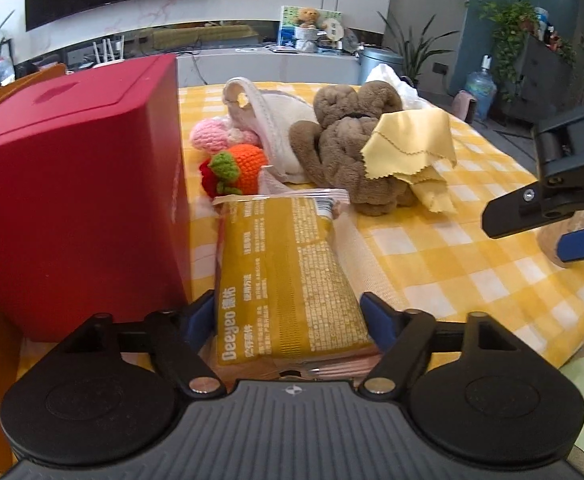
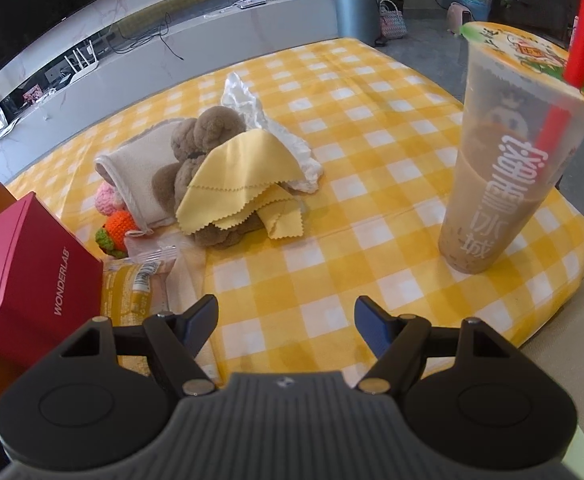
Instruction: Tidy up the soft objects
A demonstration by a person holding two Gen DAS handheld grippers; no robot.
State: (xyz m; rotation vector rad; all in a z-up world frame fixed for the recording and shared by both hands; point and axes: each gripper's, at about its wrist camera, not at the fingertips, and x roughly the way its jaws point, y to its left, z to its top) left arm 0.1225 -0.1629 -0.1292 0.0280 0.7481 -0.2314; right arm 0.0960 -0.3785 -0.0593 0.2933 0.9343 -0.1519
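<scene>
Broadly, a yellow-and-white checked cloth [image 2: 371, 184] covers the table, and everything sits on it. Biggest is the closed red box [image 1: 72, 200] marked WONDERLAB at the left edge; its contents cannot be seen. At the right stands a tall sealed cup [image 2: 503, 168] about two-thirds full of milky tea, with a red straw [image 2: 579, 48] through its printed film lid.

Near the middle of the cloth is the heap of soft things: a rumpled brown plush towel [image 1: 343, 148] with a thin yellow cloth [image 1: 411, 144], pinked along its edges, draped over its right side. A cream knitted pouch [image 1: 276, 128] leans on its left, and a white crinkled cloth [image 2: 264, 116] lies behind. Smaller crochet pieces, one pink [image 1: 212, 134], one orange with green leaves [image 1: 240, 166], huddle beside the box.

A yellow wipes packet [image 1: 288, 276] lies just beside the box, reaching between the left gripper [image 1: 292, 320] fingers, which press its sides. The right gripper [image 2: 286, 320] hovers above bare cloth, jaws spread and holding nothing.
</scene>
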